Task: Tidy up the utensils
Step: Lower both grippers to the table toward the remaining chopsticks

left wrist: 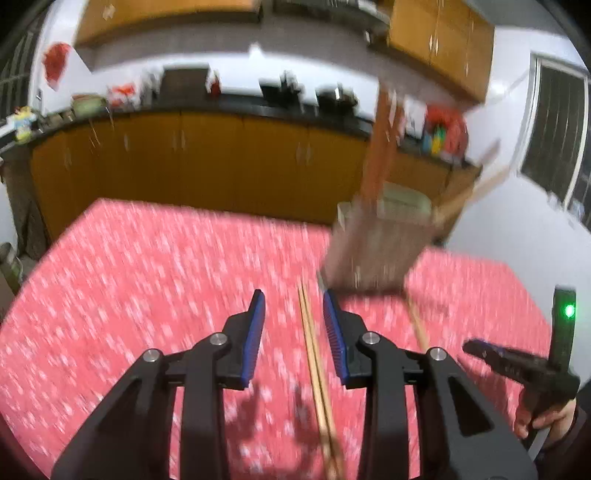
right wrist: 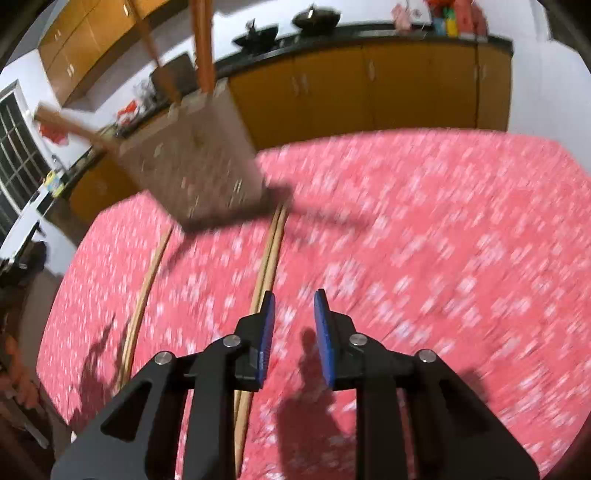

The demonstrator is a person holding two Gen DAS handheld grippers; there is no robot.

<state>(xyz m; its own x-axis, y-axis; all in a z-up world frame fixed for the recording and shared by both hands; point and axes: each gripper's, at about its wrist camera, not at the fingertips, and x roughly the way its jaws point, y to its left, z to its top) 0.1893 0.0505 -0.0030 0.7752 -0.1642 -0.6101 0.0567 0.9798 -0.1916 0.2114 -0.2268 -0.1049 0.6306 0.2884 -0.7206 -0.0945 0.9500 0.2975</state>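
Note:
A pair of wooden chopsticks (left wrist: 314, 354) lies on the red patterned tablecloth (left wrist: 147, 288), running between the fingers of my open left gripper (left wrist: 293, 314), which hovers above it. A second pair (left wrist: 417, 325) lies to the right, partly behind the right finger. A brown utensil holder (left wrist: 373, 247) stands beyond, with wooden utensils (left wrist: 380, 147) sticking out. In the right wrist view my right gripper (right wrist: 293, 314) is open and empty above the cloth; one chopstick pair (right wrist: 269, 251) lies just left of it, the other (right wrist: 144, 295) further left, and the holder (right wrist: 195, 166) stands at upper left.
Both views are motion-blurred. The other handheld gripper with a green light (left wrist: 561, 332) shows at the right edge of the left wrist view. Orange kitchen cabinets (left wrist: 207, 162) and a dark counter with pots (right wrist: 295, 26) stand behind the table.

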